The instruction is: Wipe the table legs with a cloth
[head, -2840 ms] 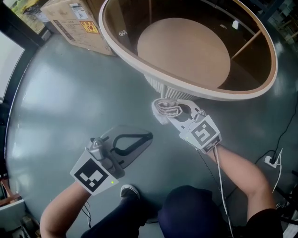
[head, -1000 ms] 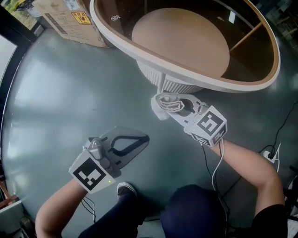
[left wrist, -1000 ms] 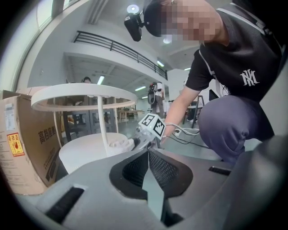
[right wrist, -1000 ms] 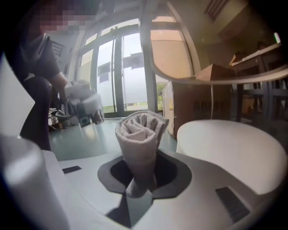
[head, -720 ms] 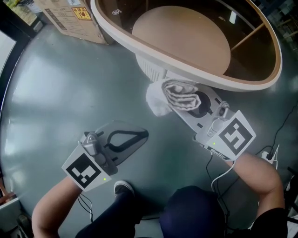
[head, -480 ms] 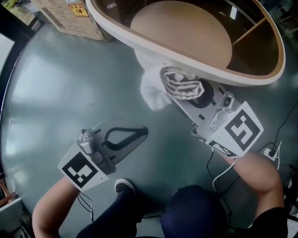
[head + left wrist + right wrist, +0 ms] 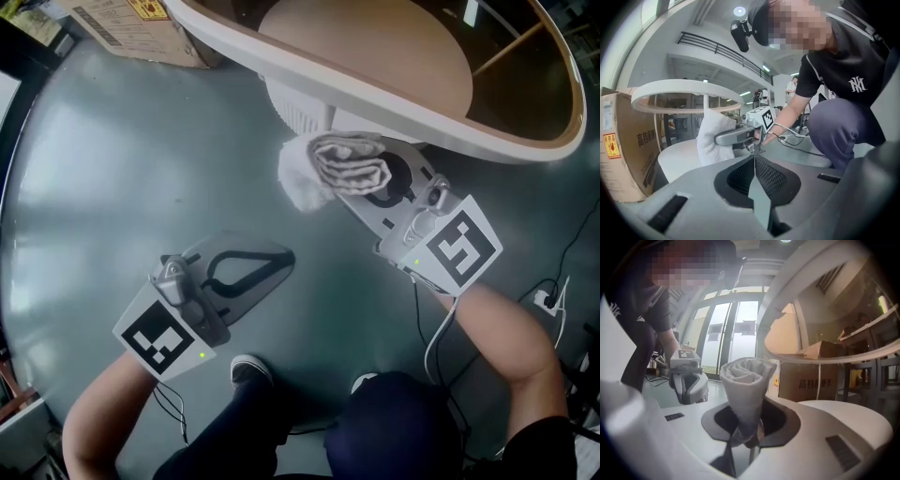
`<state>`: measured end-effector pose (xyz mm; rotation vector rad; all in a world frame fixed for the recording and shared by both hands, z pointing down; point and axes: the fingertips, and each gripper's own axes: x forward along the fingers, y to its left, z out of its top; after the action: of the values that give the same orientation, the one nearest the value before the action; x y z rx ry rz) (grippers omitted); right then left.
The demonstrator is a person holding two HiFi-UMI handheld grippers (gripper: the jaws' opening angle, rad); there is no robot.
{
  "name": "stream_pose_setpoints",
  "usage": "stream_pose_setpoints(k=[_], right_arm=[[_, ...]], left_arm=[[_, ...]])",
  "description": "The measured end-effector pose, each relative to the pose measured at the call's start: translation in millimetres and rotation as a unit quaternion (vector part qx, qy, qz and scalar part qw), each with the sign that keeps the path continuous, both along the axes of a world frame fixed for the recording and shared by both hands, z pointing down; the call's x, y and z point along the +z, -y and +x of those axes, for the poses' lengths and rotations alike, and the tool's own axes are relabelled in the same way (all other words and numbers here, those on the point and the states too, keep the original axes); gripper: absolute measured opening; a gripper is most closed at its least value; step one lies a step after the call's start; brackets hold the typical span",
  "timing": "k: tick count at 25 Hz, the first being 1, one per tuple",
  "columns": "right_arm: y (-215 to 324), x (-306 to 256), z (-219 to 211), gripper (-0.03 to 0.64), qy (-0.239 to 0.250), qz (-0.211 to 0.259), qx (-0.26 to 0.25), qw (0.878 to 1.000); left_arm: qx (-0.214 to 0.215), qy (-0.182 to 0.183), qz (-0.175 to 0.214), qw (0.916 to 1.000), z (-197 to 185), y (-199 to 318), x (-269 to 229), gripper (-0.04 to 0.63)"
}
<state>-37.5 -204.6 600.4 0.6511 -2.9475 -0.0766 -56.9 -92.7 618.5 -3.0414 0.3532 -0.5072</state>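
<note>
A rolled white cloth (image 7: 349, 161) is pinched in my right gripper (image 7: 364, 184), which is shut on it; a loose end (image 7: 300, 185) hangs off to the left. The cloth sits just below the table's white ribbed pedestal leg (image 7: 298, 105), under the cream rim (image 7: 394, 94); I cannot tell if they touch. In the right gripper view the cloth (image 7: 746, 376) stands up out of the gripper (image 7: 749, 439). My left gripper (image 7: 277, 264) hovers over the floor to the lower left, shut and empty, its gripper (image 7: 754, 159) looking at the cloth (image 7: 711, 140).
The grey floor (image 7: 122, 178) spreads left of the pedestal. A cardboard box (image 7: 131, 28) stands at the back left beside the table. Cables and a plug (image 7: 548, 298) lie at the right. The person's shoe (image 7: 248, 370) and knees are close below the grippers.
My right gripper with the cloth rose towards the camera, then moved up beside the pedestal under the rim. The left gripper stayed shut and barely shifted.
</note>
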Motion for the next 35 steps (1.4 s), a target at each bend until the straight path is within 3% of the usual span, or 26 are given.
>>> stream_pose_setpoints(k=[5,9,14,18,24,30,32,35], right_arm=[[0,38,1,0.091,-0.025,-0.015,0.004,1.0],[1,105,7,0.091,-0.076,-0.076,0.013,0.994],[8,192,23,0.105,-0.134,-0.152,0.041,0.978],[25,241,44,0.103,-0.155,-0.207,0.1,0.961],[26,247,44,0.08,-0.155,-0.211,0.098,0.96],[8,260,42,0.075,-0.241,-0.234,0.052,0.94],[2,233,40,0.075,-0.227,-0.222,0.037,0.948],[-15,154,27,0.075,-0.153,-0.193,-0.003,0.969]], left_arm=[[0.005,0.0,-0.005,1.0,1,-1,3,0.008],[0.005,0.004,-0.01,0.9999,0,-4,5,0.008],[0.005,0.009,-0.015,0.9998,-5,-8,14,0.009],[-0.001,0.008,-0.026,0.9996,-8,-9,25,0.009],[-0.003,0.007,-0.036,0.9993,-4,-11,33,0.009],[0.003,0.011,-0.037,0.9993,2,-16,31,0.009],[0.006,0.01,-0.034,0.9994,4,-16,27,0.008],[0.006,0.006,-0.034,0.9994,2,-14,17,0.009]])
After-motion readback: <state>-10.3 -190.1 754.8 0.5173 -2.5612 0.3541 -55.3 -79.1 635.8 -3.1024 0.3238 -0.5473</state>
